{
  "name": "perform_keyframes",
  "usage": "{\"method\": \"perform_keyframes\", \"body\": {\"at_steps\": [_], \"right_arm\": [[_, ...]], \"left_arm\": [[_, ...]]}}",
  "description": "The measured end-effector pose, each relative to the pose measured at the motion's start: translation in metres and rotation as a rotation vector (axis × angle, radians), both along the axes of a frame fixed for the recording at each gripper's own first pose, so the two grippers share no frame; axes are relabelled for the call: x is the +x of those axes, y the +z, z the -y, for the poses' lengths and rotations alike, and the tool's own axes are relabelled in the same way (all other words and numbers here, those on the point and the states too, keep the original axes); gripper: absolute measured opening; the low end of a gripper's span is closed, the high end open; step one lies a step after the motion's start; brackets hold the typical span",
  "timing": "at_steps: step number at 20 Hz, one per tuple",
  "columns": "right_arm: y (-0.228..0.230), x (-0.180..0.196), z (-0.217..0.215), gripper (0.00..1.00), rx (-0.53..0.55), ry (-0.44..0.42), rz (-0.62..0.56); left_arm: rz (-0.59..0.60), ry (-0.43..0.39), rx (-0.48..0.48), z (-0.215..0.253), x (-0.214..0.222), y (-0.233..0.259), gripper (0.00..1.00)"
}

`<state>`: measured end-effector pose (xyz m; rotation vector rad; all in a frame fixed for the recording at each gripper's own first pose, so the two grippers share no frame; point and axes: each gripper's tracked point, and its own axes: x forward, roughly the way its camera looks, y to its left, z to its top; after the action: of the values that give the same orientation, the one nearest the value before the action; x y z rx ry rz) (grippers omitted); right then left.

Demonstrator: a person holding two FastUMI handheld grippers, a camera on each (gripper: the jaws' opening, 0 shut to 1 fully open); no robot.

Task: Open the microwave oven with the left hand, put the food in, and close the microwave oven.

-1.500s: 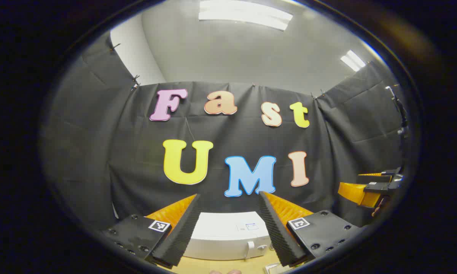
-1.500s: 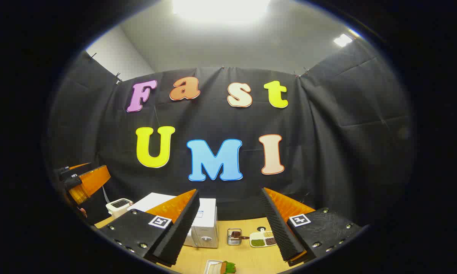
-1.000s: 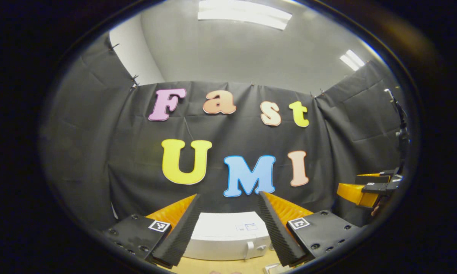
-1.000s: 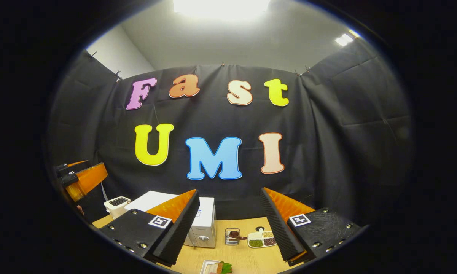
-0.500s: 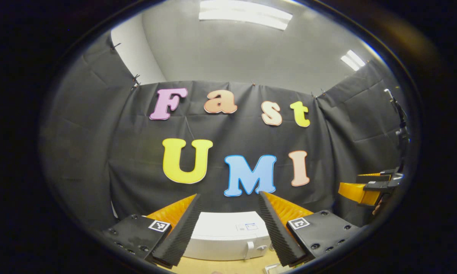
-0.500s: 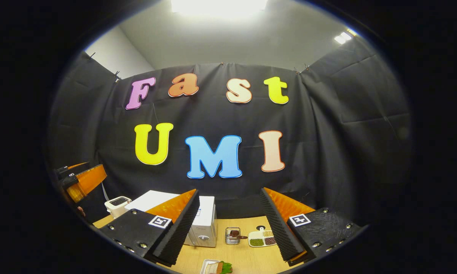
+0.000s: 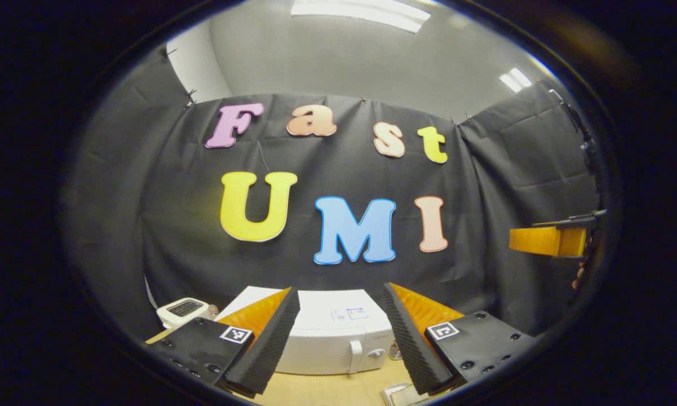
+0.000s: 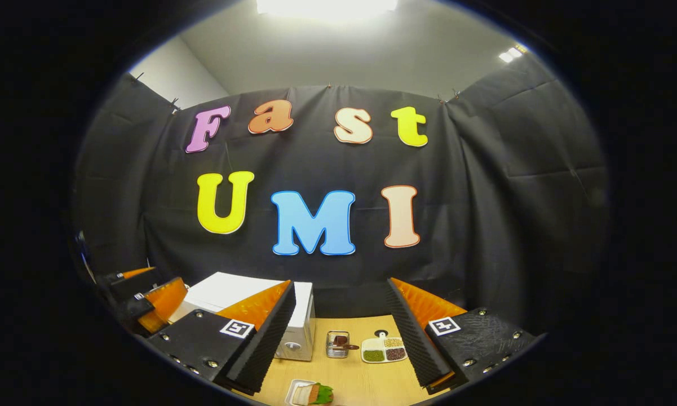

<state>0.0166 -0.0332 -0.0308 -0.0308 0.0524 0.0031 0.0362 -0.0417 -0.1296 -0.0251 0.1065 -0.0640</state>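
A white microwave oven (image 7: 332,338) stands on the wooden table with its door shut and a handle (image 7: 353,356) on its front. My left gripper (image 7: 338,344) is open above and in front of it, nothing between its fingers. In the right gripper view the microwave oven (image 8: 242,301) sits at the left, partly behind my open right gripper (image 8: 341,338). A white plate of food (image 8: 307,393) with green leaves lies at the near table edge. The left gripper (image 8: 146,299) appears at the left of that view, the right gripper (image 7: 549,239) at the far right of the left gripper view.
A white toaster (image 7: 183,310) stands left of the microwave oven. Right of the oven are a small metal cup (image 8: 337,344) and a white divided dish of beans (image 8: 384,349) on the wooden table (image 8: 361,378). Black cloth walls close the booth behind and at both sides.
Both views have tilted down, showing more of the table. The left gripper has dropped lower and nearer the microwave oven; the toaster has come into the left gripper view.
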Motion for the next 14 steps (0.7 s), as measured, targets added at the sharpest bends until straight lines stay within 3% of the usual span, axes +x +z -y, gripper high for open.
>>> {"method": "perform_keyframes", "body": {"at_steps": [3,7,14], "right_arm": [[-0.001,0.001,0.008,0.96,-0.008,-0.003,0.009],[0.004,-0.001,0.002,0.96,0.045,0.059,0.045],[-0.013,0.012,0.020,0.96,0.018,0.027,0.007]], "left_arm": [[-0.062,-0.014,-0.012,0.010,0.015,-0.046,0.98],[-0.170,-0.030,-0.036,0.028,0.039,-0.121,0.97],[-0.366,-0.017,-0.045,0.046,0.083,-0.245,0.98]]}}
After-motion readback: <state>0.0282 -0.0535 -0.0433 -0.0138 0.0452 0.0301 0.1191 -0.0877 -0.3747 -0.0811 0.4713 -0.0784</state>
